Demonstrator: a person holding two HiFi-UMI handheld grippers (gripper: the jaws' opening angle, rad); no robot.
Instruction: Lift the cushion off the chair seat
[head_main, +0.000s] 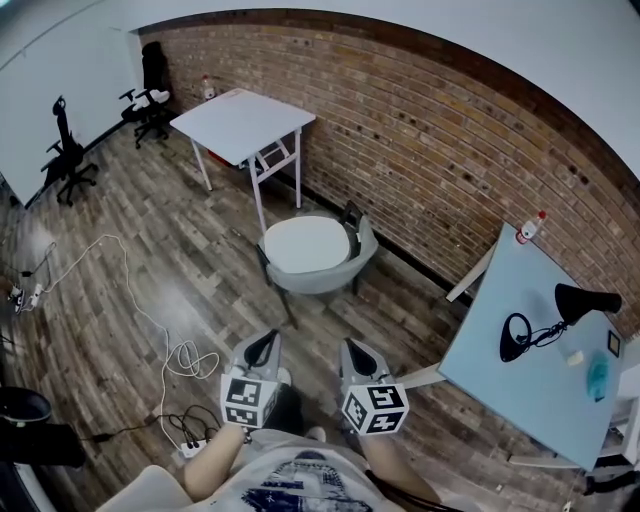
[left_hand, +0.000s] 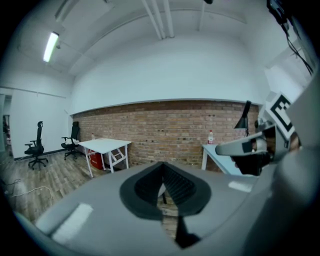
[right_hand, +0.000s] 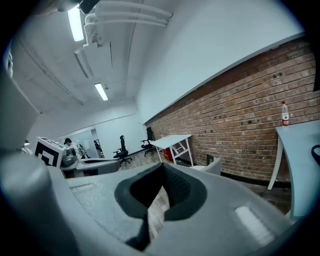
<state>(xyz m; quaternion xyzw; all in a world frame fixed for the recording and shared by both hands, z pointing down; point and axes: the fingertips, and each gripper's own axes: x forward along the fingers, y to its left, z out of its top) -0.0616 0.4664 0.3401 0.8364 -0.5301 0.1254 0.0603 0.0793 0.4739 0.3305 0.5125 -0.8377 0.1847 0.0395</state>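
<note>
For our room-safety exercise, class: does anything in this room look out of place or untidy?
A long white cable trails in loose loops across the wooden plank floor left of the grey tub chair, a possible trip hazard.

Ahead of the left claw (head_main: 263, 345) and right claw (head_main: 354, 350), bare floor (head_main: 312, 322) runs open to the chair (head_main: 335, 273). A table (head_main: 520, 385) blocks the right claw's right side. A cable (head_main: 190, 352) loops on the floor left of the left claw.
</note>
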